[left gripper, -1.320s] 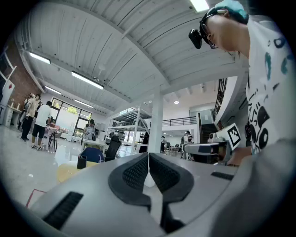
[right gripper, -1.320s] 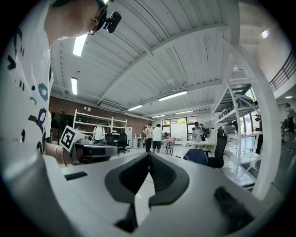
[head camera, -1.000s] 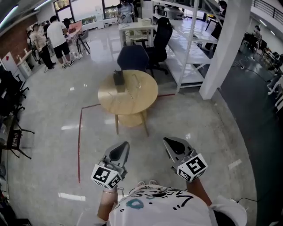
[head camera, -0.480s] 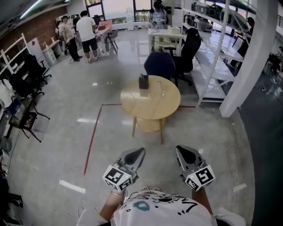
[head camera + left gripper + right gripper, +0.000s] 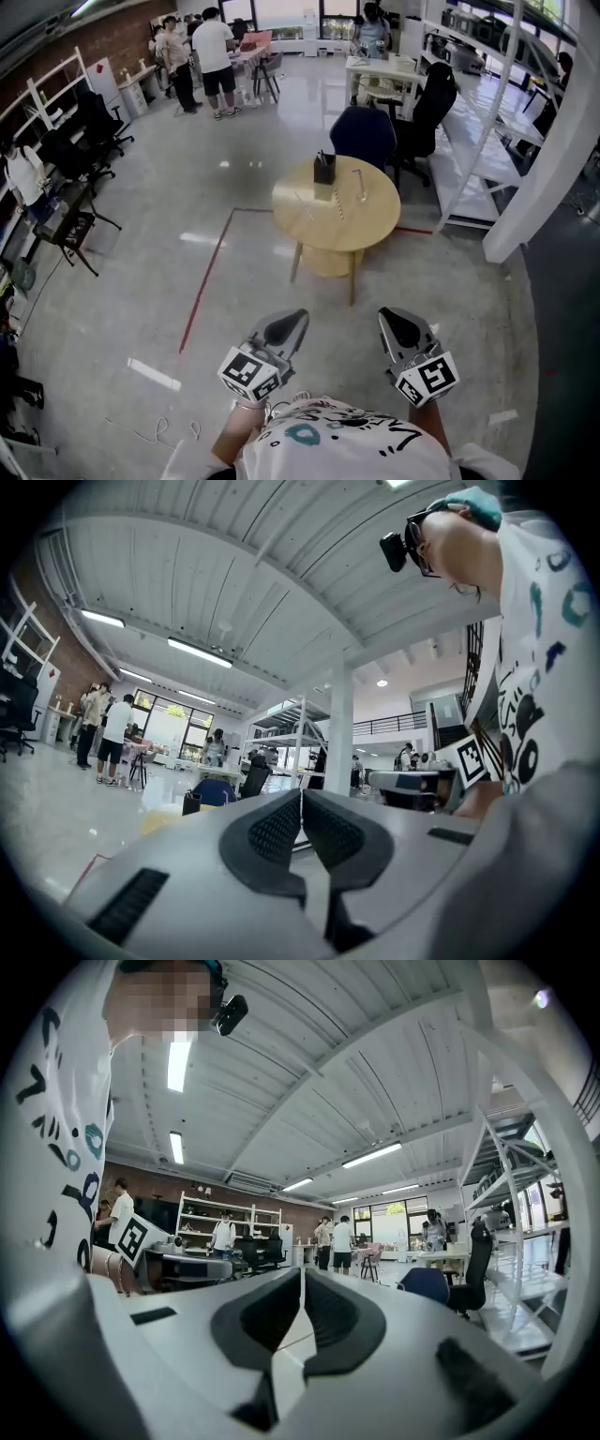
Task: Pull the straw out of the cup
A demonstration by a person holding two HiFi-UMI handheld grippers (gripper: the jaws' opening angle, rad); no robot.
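Observation:
A round wooden table [image 5: 319, 225] stands some way ahead of me on the floor. On it is a small clear cup [image 5: 360, 187] with what looks like a thin straw; it is too small to make out well. My left gripper [image 5: 294, 321] and right gripper [image 5: 389, 319] hang low in front of my body, far short of the table. Both are shut with nothing between the jaws. The left gripper view shows the shut left gripper [image 5: 301, 795] with the table's edge [image 5: 161, 819] far off. In the right gripper view the right gripper [image 5: 302, 1275] is shut too.
A black box [image 5: 324, 168] and a few thin items lie on the table. A blue chair [image 5: 363, 134] and a black office chair [image 5: 429, 105] stand behind it. White shelving [image 5: 487, 103] and a pillar [image 5: 553, 159] are at the right, red floor tape [image 5: 208, 279] at the left, people [image 5: 217, 52] far back.
The head view has swung, so the table now sits further right in it. Both grippers stay shut and low in front of me.

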